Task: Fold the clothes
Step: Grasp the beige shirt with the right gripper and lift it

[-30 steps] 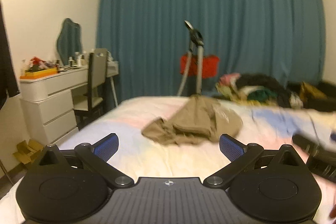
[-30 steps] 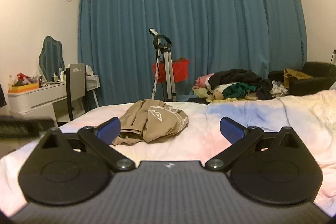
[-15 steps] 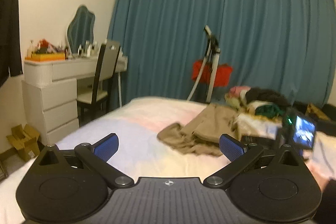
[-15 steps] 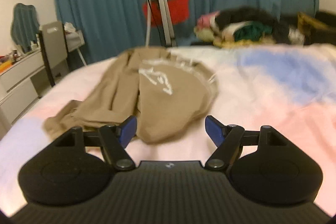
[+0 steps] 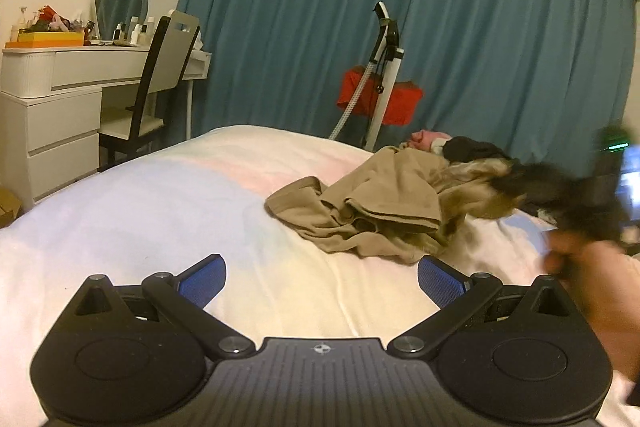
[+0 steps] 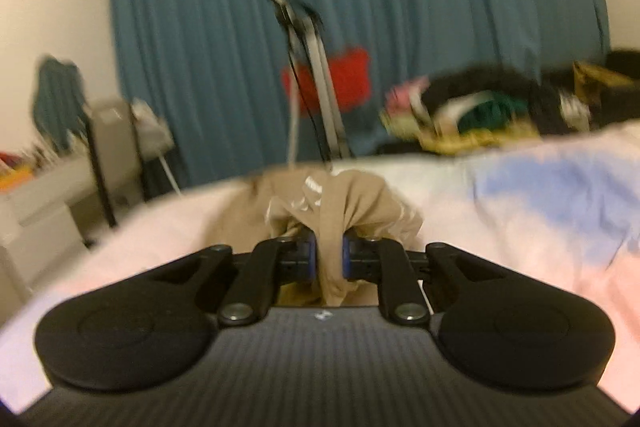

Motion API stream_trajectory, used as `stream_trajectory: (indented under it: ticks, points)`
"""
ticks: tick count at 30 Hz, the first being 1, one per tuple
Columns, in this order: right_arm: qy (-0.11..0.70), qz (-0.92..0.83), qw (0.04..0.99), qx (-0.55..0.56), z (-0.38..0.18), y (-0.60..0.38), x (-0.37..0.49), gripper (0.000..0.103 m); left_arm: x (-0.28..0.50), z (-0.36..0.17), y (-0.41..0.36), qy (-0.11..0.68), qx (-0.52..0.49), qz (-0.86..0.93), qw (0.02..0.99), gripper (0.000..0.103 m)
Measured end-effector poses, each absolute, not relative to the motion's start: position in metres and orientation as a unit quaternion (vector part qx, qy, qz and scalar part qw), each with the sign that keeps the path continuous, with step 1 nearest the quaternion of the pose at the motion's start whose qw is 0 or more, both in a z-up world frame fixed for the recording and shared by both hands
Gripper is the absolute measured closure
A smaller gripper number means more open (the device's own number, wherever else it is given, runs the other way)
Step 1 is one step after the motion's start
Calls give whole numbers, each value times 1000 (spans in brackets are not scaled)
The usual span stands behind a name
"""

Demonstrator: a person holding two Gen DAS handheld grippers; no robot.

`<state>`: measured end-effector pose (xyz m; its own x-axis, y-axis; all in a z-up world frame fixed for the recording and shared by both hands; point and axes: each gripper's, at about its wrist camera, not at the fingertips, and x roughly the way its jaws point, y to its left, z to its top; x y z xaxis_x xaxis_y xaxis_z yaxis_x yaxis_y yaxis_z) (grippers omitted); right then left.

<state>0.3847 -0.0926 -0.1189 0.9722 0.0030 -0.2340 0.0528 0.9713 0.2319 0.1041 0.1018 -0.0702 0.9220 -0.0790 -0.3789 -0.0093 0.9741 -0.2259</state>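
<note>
A crumpled tan garment [image 5: 372,203] with a pale print lies on the pastel bedspread [image 5: 160,203]. My left gripper [image 5: 322,277] is open and empty, low over the bed, short of the garment's near edge. My right gripper [image 6: 328,257] is shut on a bunched fold of the tan garment [image 6: 352,199] and lifts it off the bed. In the left wrist view the right gripper [image 5: 560,191] shows as a dark blur at the garment's right side, with a hand [image 5: 600,267] behind it.
A white dresser [image 5: 48,115] and a chair [image 5: 160,67] stand left of the bed. A garment steamer stand [image 5: 384,75] with a red cloth is in front of the blue curtain [image 5: 440,27]. A pile of clothes [image 6: 480,103] lies beyond the bed.
My right gripper has moved forward onto the tan garment, closed on a fold and pulled it up. My left gripper has dropped lower toward the bed and stays open.
</note>
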Motion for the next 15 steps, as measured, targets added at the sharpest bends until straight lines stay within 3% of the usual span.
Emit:
stream_trajectory:
  ticks: [10, 15]
  points:
    - [16, 91, 991, 96, -7, -135, 199, 88, 64, -40, 85, 178, -115, -115, 971, 0]
    - [32, 78, 987, 136, -11, -185, 118, 88, 37, -31, 67, 205, -125, -160, 957, 0]
